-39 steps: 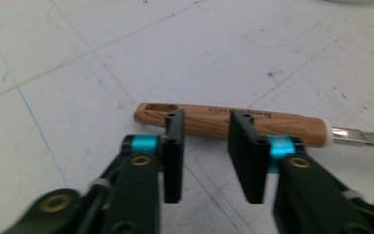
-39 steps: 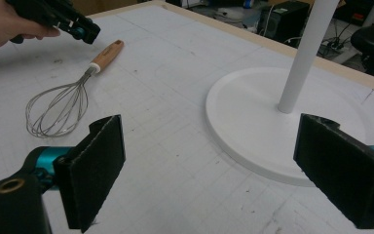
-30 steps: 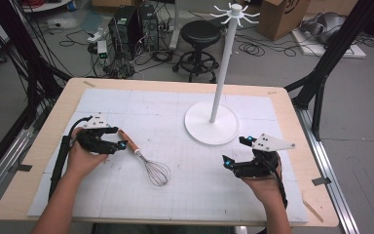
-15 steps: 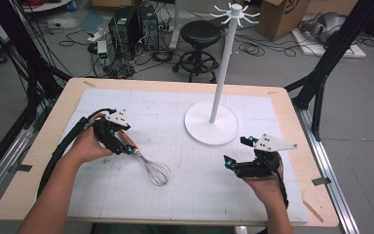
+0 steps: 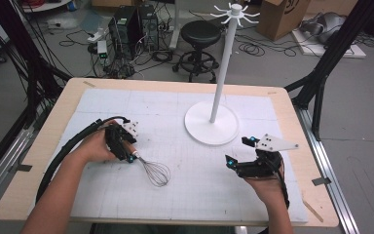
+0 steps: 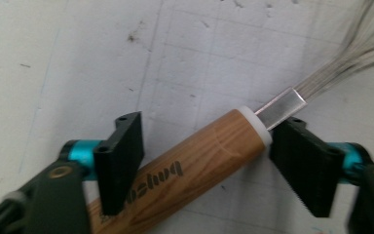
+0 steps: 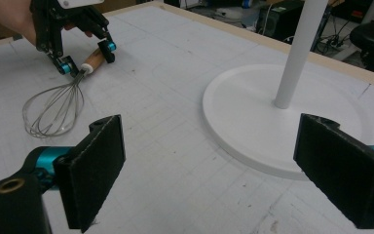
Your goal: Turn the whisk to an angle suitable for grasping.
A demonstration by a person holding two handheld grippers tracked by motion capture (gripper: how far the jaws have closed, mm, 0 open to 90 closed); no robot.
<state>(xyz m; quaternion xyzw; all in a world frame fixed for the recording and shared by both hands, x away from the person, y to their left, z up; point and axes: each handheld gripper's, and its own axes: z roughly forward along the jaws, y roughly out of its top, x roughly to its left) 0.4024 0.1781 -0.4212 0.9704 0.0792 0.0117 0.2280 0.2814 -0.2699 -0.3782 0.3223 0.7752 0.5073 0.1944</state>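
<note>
A whisk with a wooden handle and a wire head lies on the white mat left of centre. My left gripper is lowered over the handle. Its jaws have just been closing and stand on either side of the handle, which crosses slantwise between them. The right jaw sits beside the white collar, and I see no firm press. In the right gripper view the whisk and the left gripper show at far left. My right gripper rests open near the table's right front, nothing between its jaws.
A white hook stand rises from a round base at the centre right of the mat, close ahead of the right gripper. The table's wooden edge frames the mat. A stool and cables lie beyond the far edge.
The left hand has moved right and slightly down along the mat, bringing its jaws over the whisk's handle. The whisk and the right hand have stayed where they were.
</note>
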